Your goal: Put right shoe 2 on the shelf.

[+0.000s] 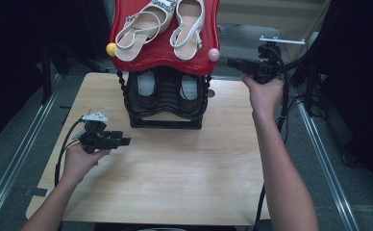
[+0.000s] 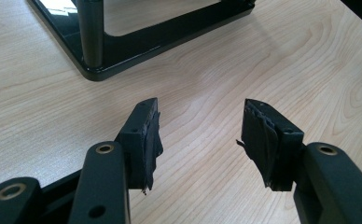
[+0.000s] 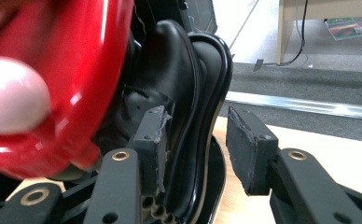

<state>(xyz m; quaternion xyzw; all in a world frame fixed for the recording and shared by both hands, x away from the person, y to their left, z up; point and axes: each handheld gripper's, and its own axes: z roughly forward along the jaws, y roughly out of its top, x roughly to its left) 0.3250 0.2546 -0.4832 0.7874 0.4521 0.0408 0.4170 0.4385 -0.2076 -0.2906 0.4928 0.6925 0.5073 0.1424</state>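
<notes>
My right claw (image 1: 235, 62) hung released beside the right end of the shoe rack (image 1: 167, 103), level with the pink knob (image 1: 214, 54) on the red upper tray (image 1: 165, 48); a black shoe (image 3: 170, 79) and the rim of the black lower shelf (image 3: 214, 93) stood just ahead of it, the red tray edge crowding one side. My left claw (image 1: 122, 141) rested released and empty over the bare worktop (image 1: 175, 173), near the rack's black base frame (image 2: 123, 51). Two white sandals (image 1: 160, 26) lay on the red tray.
</notes>
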